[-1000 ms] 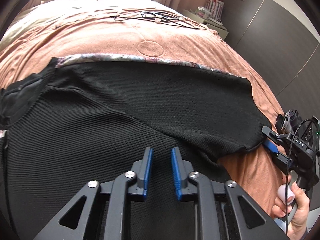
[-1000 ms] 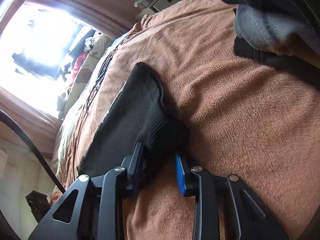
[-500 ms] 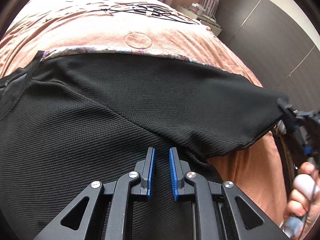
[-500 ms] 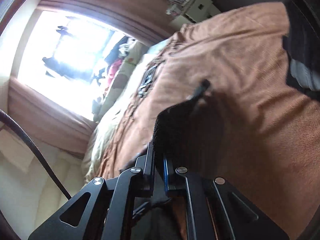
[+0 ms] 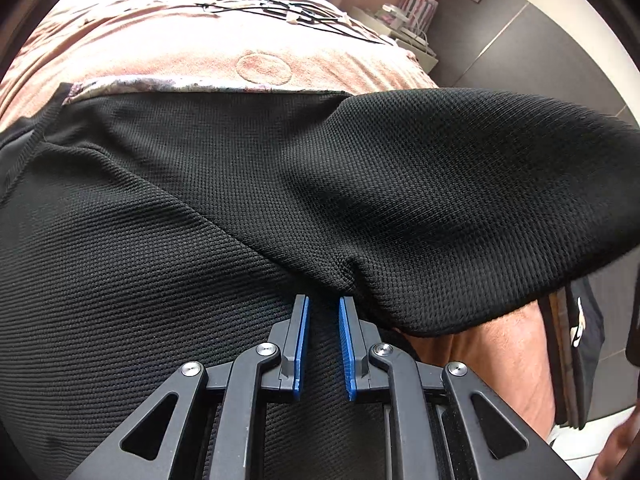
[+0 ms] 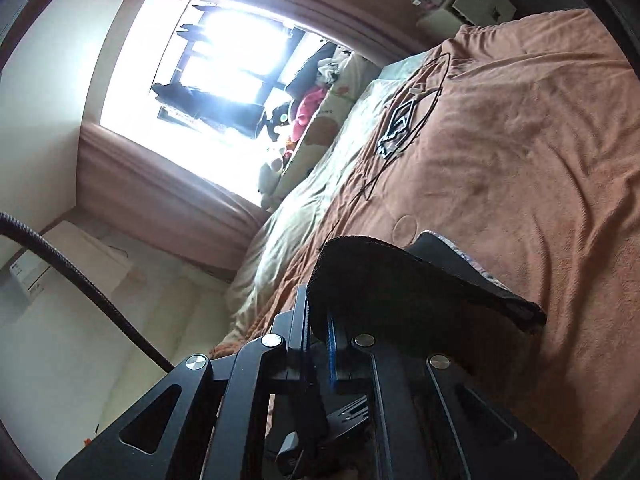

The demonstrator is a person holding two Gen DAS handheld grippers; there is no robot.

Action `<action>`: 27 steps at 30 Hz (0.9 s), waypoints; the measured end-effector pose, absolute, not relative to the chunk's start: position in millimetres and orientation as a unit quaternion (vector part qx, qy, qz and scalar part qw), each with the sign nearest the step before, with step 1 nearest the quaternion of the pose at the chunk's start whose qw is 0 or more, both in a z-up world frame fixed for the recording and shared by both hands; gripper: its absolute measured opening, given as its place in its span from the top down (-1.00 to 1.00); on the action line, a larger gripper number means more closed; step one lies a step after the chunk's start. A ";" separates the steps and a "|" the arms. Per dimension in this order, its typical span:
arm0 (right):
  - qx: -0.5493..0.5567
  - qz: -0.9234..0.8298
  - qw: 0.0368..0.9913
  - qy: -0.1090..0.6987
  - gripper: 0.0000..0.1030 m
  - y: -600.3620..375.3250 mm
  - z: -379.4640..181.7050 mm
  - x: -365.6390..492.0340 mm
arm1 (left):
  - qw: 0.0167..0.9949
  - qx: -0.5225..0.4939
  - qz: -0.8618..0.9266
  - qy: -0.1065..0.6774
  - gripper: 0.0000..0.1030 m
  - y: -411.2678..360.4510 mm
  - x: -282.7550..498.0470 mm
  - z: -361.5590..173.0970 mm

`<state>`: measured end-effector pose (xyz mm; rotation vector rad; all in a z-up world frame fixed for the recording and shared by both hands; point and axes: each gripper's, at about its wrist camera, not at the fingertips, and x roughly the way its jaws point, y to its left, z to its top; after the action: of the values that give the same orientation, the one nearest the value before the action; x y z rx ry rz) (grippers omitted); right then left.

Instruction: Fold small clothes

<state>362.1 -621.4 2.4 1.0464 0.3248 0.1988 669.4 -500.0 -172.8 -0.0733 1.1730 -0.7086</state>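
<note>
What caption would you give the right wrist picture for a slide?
Right hand-held gripper pinching the black shirt's sleeve, lifted above the orange blanket.

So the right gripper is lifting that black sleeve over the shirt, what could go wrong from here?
1. The right gripper holds only the edge of the black sleeve; the knit could slip out mid-fold.
2. The left gripper is open above the black shirt, not pinning it, so the body may drag or bunch.
3. Black cables lie on the orange blanket beyond the shirt and could snag.
</note>
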 end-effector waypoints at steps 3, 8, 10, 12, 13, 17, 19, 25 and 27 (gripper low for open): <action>0.500 0.112 0.846 0.149 0.92 -616.9 4.2 365.0 | 0.774 -0.037 -0.326 0.542 0.68 -500.5 672.9 -175.0; 0.499 0.121 0.845 0.147 0.92 -617.7 0.5 374.9 | 0.773 -0.043 -0.321 0.545 0.69 -508.0 679.4 -179.7; 0.501 0.123 0.843 0.151 0.92 -621.1 -7.1 385.5 | 0.772 -0.045 -0.321 0.546 0.68 -496.3 670.3 -180.0; 0.502 0.128 0.841 0.154 0.92 -622.1 -10.3 390.7 | 0.769 -0.047 -0.325 0.549 0.68 -489.8 667.9 -178.9; 0.501 0.128 0.841 0.156 0.92 -622.0 -10.7 393.7 | 0.767 -0.047 -0.328 0.550 0.68 -487.1 667.9 -177.3; 0.498 0.136 0.841 0.162 0.92 -614.4 -8.8 392.9 | 0.772 -0.042 -0.327 0.544 0.68 -471.6 669.3 -164.8; 0.497 0.138 0.840 0.170 0.92 -609.5 -9.7 395.5 | 0.778 -0.043 -0.320 0.539 0.68 -460.4 671.0 -155.5; 0.492 0.142 0.832 0.214 0.92 -589.6 -15.3 407.9 | 0.798 -0.041 -0.289 0.527 0.68 -427.6 670.7 -120.5; 0.492 0.141 0.826 0.235 0.91 -582.7 -15.9 413.2 | 0.805 -0.041 -0.279 0.522 0.68 -415.6 665.0 -106.2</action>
<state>413.2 -582.7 -15.9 1.0449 0.5001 0.2993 665.0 -415.6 -106.2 -0.0883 1.1182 -0.5972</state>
